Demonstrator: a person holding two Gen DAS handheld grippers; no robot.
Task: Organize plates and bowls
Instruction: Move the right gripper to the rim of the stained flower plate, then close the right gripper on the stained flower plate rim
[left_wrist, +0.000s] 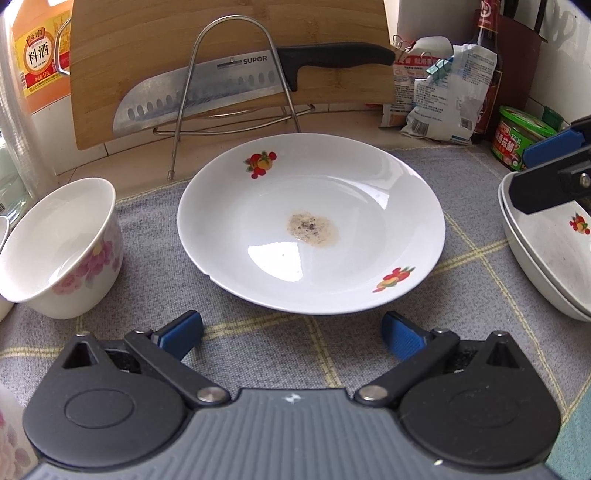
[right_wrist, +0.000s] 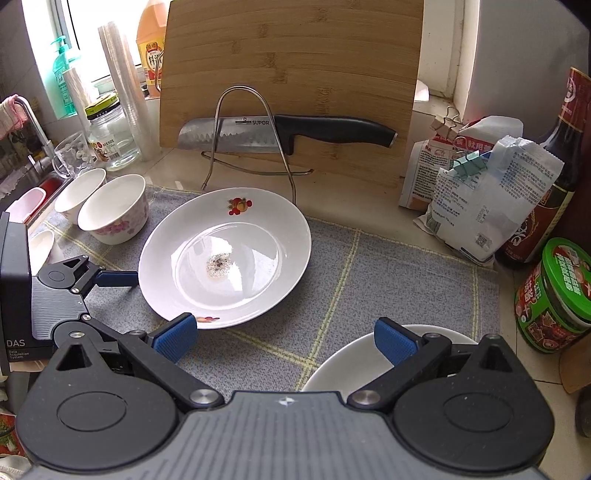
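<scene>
One knife (right_wrist: 280, 133) reads SUPOR behind the stained plate (right_wrist: 225, 258).

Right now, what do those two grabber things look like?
Both look alike. The left gripper and right gripper have ribbed grey bodies, black arms with round black hubs and silver bolts, and blue textured fingers. A black box on the left one reads DAS. No hands or sleeves show.

You can read "SUPOR" on the knife blade (left_wrist: 199, 92), "料酒" on the orange bottle (left_wrist: 38, 59) at the bench's back-left corner, and "DAS" on the left tool's body (right_wrist: 14, 343).
</scene>
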